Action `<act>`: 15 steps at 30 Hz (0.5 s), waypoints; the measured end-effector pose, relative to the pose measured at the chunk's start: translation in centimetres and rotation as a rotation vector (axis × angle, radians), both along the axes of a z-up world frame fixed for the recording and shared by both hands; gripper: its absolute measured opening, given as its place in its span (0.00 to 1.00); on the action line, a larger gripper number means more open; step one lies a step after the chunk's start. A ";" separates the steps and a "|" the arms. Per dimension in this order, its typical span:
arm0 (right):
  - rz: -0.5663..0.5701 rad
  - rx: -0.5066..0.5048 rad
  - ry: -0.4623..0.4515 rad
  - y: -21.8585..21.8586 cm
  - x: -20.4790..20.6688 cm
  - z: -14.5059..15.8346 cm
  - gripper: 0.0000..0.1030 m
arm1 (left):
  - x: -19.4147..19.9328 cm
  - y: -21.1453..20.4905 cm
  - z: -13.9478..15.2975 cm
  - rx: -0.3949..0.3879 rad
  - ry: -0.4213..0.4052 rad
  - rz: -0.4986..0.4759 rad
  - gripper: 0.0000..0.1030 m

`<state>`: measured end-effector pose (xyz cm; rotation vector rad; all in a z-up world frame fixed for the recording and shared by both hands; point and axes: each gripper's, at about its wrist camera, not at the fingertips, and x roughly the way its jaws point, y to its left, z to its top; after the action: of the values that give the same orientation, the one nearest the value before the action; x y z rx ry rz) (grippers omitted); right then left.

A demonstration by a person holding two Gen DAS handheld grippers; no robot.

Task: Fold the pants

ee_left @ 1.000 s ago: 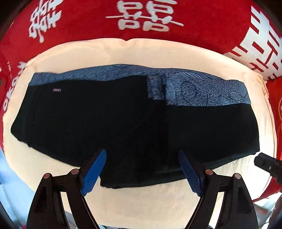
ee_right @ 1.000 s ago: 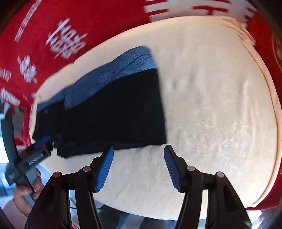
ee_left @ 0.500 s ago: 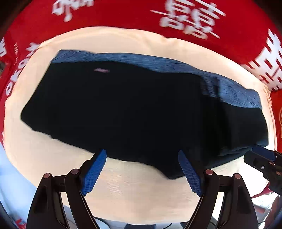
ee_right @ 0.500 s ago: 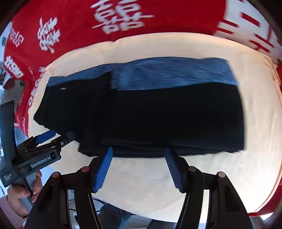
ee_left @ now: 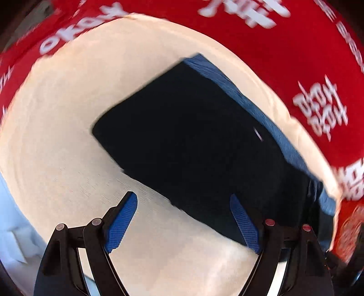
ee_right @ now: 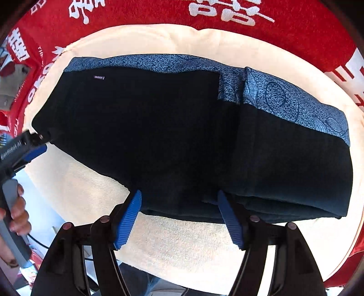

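Observation:
The black pants [ee_right: 159, 136] with a blue patterned waistband [ee_right: 284, 98] lie flat on a cream cloth [ee_right: 182, 239], the right end folded over. My right gripper [ee_right: 179, 218] is open and empty at the pants' near edge. My left gripper [ee_left: 184, 220] is open and empty near the left end of the pants [ee_left: 193, 148]; its near edge lies between the fingertips. The left gripper also shows at the left edge of the right wrist view [ee_right: 25, 148], with a hand on its handle.
A red cloth with white characters [ee_right: 227, 13] lies under and around the cream cloth. The table's near edge runs just below the grippers. A cable [ee_right: 38, 241] hangs at the lower left in the right wrist view.
The left gripper has swung left toward the pants' left end. The right gripper has moved left and closer to the pants' near edge. Both stayed open.

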<state>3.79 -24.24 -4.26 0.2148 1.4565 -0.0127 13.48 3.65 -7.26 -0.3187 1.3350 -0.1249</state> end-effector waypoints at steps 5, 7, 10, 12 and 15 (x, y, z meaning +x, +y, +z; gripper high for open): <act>0.019 -0.024 0.008 0.3 -0.1 -0.1 0.73 | 0.6 2.6 -1.5 -0.269 -0.019 0.048 0.82; 0.024 -0.027 0.011 0.2 0.1 -0.3 0.74 | 0.9 2.6 -2.1 -0.337 -0.028 0.049 0.82; 0.017 -0.020 0.012 0.0 0.0 -0.4 0.74 | 0.8 2.6 -2.3 -0.354 -0.056 0.051 0.82; 0.013 -0.014 0.009 0.5 0.1 -0.6 0.74 | 0.9 2.2 -2.5 -0.362 -0.065 0.061 0.82; 0.023 -0.010 0.008 0.5 0.1 -0.7 0.74 | 1.2 1.6 -1.0 -0.363 -0.089 0.049 0.82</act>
<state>3.89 -23.76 -4.91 0.1904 1.4666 -0.0022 14.63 5.26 -8.24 -0.6443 1.2128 -0.3384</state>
